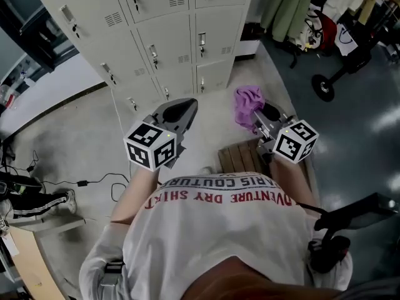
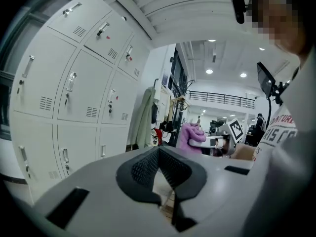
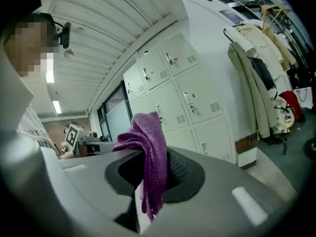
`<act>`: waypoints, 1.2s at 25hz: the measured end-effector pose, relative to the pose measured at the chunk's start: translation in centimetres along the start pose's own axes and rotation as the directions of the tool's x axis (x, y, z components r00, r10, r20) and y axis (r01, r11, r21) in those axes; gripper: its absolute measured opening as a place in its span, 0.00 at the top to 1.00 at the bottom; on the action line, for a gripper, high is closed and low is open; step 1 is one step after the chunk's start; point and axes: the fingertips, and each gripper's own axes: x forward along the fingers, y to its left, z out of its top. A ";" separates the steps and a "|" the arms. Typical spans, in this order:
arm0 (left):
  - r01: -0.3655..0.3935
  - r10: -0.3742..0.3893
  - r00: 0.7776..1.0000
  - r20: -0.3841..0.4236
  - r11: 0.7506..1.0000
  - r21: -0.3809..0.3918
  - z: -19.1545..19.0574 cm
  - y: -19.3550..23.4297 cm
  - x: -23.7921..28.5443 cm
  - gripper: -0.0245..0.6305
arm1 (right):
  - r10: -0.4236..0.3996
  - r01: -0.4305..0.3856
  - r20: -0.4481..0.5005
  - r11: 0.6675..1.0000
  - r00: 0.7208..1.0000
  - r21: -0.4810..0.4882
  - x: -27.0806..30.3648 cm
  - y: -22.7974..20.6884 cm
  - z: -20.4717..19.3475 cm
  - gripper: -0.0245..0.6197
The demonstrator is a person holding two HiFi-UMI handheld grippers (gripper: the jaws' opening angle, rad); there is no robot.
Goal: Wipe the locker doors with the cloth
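Open floor (image 1: 215, 108) before lockers (image 1: 169, 49), wooden pallet (image 1: 240, 158) below (coats (image 1: 290, 8) right)

Purple cloth (image 1: 247, 104), off-white locker doors (image 1: 164, 39), black-and-white marker cube (image 1: 152, 145), white shirt (image 1: 219, 233) with red lettering, grey floor (image 1: 75, 130).

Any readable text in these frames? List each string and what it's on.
"ADVENTURE DRY SHIRT": red print on the person's white shirt, upside down in the head view.
"...RIS COUTUR...": grey line on the same shirt, ends cut off.
Locker doors: nothing legible.
Marker cubes: patterns only, no letters.
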 end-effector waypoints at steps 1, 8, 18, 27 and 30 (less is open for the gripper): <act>-0.002 0.002 1.000 0.008 1.000 0.010 1.3 1.7 0.9 0.96 | -0.012 0.012 0.020 1.000 1.000 -0.001 1.4 -1.2 1.3 0.88; 0.035 -0.036 0.999 0.037 0.999 0.039 5.6 6.6 5.3 0.96 | -0.015 0.017 0.050 0.999 0.999 -0.036 6.8 -4.5 5.0 0.88; 0.035 -0.038 0.998 0.053 0.998 0.055 7.5 9.6 7.8 0.96 | 0.021 -0.015 0.127 0.999 0.992 -0.052 11.4 -6.7 8.5 0.88; 0.013 -0.015 0.999 0.048 1.000 0.026 7.3 14.5 12.6 0.96 | 0.019 -0.016 0.060 0.999 0.998 -0.042 17.3 -12.4 7.0 0.88; 0.004 -0.005 1.000 0.031 1.000 0.012 6.9 16.1 14.4 0.96 | 0.013 -0.013 0.056 1.000 0.998 -0.002 18.8 -14.8 6.7 0.88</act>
